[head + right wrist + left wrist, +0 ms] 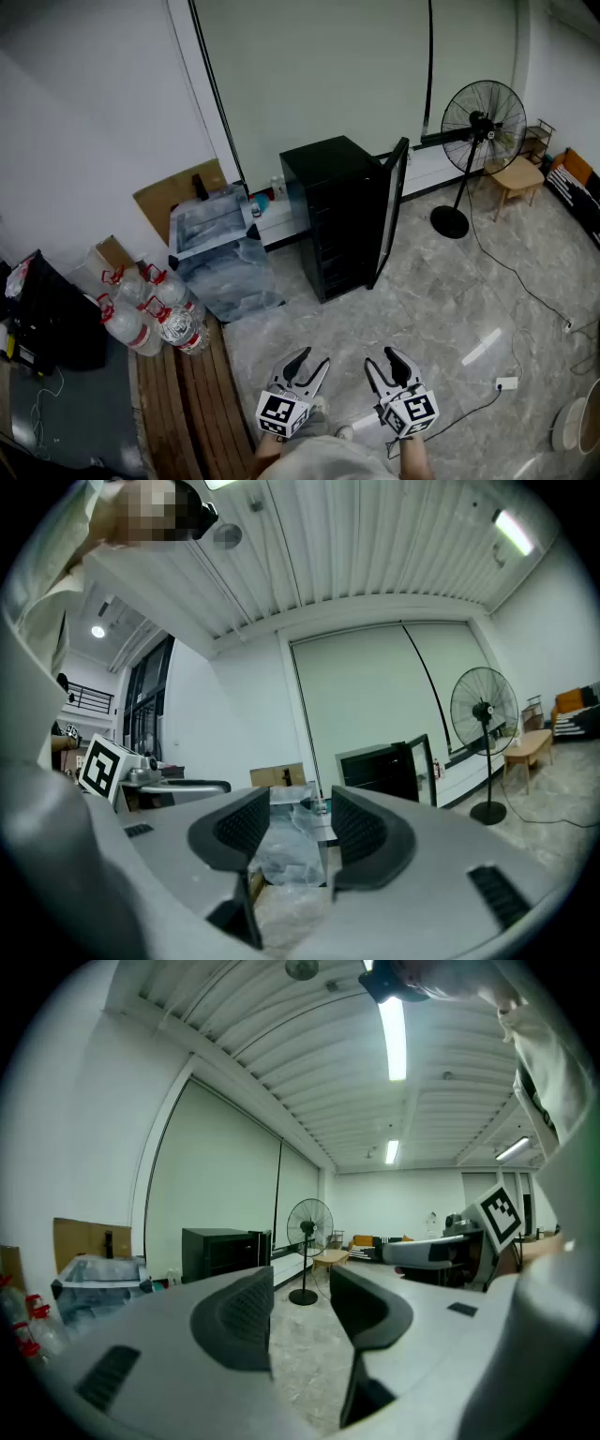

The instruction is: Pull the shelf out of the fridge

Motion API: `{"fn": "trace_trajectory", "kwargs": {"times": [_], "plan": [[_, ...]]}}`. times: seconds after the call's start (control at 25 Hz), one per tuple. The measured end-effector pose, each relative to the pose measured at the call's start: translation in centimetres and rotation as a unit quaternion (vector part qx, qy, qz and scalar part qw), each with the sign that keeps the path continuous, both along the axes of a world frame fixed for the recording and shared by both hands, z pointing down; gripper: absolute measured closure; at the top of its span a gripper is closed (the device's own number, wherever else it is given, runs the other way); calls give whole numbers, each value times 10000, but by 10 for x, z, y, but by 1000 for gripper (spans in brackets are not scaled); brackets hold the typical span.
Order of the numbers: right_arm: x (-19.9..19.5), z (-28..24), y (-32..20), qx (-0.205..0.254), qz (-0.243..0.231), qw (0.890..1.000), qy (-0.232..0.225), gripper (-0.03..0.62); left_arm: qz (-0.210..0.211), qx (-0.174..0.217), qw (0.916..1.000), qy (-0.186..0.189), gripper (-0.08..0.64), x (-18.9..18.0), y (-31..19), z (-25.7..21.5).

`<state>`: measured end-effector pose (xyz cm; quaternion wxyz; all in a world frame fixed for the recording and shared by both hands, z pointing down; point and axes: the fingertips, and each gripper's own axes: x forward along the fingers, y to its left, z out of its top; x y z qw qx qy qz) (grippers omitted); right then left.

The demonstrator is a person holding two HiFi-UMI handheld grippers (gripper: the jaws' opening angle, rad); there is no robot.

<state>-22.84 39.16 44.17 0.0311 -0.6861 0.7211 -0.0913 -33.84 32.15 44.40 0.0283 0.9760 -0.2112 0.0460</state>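
Observation:
The black fridge (330, 211) stands on the stone floor ahead of me, its glass door (390, 208) swung open to the right. Dark shelves show dimly in its open front (342, 246); I cannot make out a single shelf. Both grippers hang low near my body, well short of the fridge. My left gripper (307, 364) is open with nothing between its jaws, and so is my right gripper (386, 364). In the left gripper view the left gripper (300, 1288) faces the floor, with the fridge (220, 1251) far off to the left. In the right gripper view the right gripper (300, 822) points left of the fridge (380, 771).
A standing fan (480, 122) and a small wooden stool (517, 178) are right of the fridge. A plastic-wrapped box (220, 246), water bottles (150, 314), cardboard (178, 199) and a black bag (47, 314) crowd the left. Wooden planks (187, 394) lie beside me; a power strip (506, 382) lies at the right.

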Motion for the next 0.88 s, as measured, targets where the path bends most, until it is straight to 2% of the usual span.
{"fn": "trace_trajectory", "kwargs": {"times": [0.32,0.88], "plan": [[6,-2,-13,104,32,9999,6,367,-26,2,10000,64,368,6,-12,-2],[42,2,-79,-71,460,9988,153,359,474,2,9986,241,374,54,-92,-3]]}}
